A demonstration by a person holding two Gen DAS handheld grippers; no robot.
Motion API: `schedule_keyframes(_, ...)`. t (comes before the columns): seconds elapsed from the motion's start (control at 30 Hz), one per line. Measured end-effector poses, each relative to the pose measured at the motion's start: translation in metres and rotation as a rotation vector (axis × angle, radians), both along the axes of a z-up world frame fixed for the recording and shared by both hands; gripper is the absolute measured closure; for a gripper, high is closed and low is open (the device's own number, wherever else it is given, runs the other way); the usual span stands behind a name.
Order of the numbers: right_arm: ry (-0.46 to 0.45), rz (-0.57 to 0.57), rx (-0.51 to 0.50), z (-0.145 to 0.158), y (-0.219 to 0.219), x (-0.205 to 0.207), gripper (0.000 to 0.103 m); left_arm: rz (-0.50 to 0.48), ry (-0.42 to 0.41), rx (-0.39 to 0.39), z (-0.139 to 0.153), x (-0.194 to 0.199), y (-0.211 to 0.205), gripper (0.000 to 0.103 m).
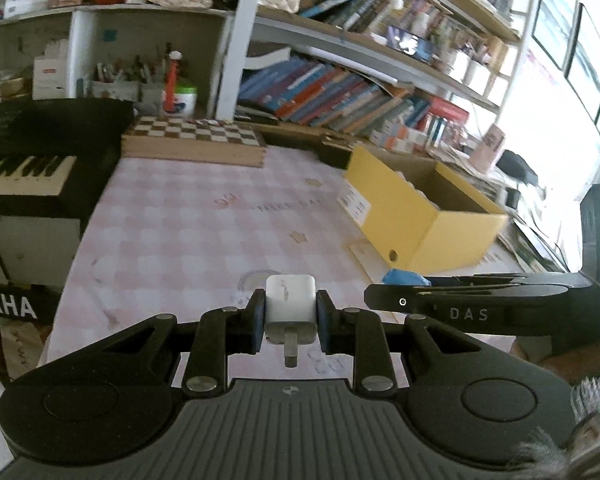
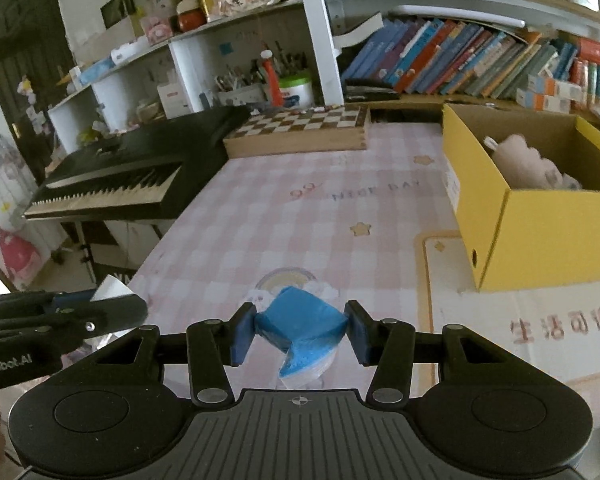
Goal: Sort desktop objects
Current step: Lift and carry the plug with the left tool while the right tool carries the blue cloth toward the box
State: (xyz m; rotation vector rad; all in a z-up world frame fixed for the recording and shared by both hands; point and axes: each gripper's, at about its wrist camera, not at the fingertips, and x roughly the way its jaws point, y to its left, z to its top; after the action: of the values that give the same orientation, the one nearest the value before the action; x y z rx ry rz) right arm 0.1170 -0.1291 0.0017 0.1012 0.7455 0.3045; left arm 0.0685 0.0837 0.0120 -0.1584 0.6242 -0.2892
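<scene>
Both hands loaded, mid-carry above the pink checked tablecloth (image 2: pixel 284 216).

Left gripper (image 1: pixel 290 322): pads clamped on a white charger (image 1: pixel 290 304), prong end toward the camera. Held clear of the cloth.

Right gripper (image 2: pixel 300 330): closed on a blue tissue pack (image 2: pixel 300 320), squeezed at both sides, lower edge hanging loose.

Yellow box (image 2: pixel 540 240): at 2 o'clock in the right wrist view, 1 to 2 o'clock in the left. Open top. A pale soft thing (image 2: pixel 528 164) already lies inside; what it is, cannot tell.

Progress, as a judgement: at least one item sorted, two in hand and not yet dropped. No loose items visible on the open cloth. Chessboard (image 2: pixel 300 128) at 12 o'clock and keyboard (image 2: pixel 112 184) at 10 o'clock look like fixtures, not sorting items.

Left to do: carry both to the box, release over the opening.
</scene>
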Motion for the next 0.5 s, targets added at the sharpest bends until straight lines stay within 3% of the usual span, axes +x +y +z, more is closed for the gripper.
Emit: schedule_keyframes(0.5,0.01,-0.101,-0.006,-0.005,-0.011,-0.058,0.055,-0.135,0.004,0.002,-0.003,-0.035,-0.019,0.08)
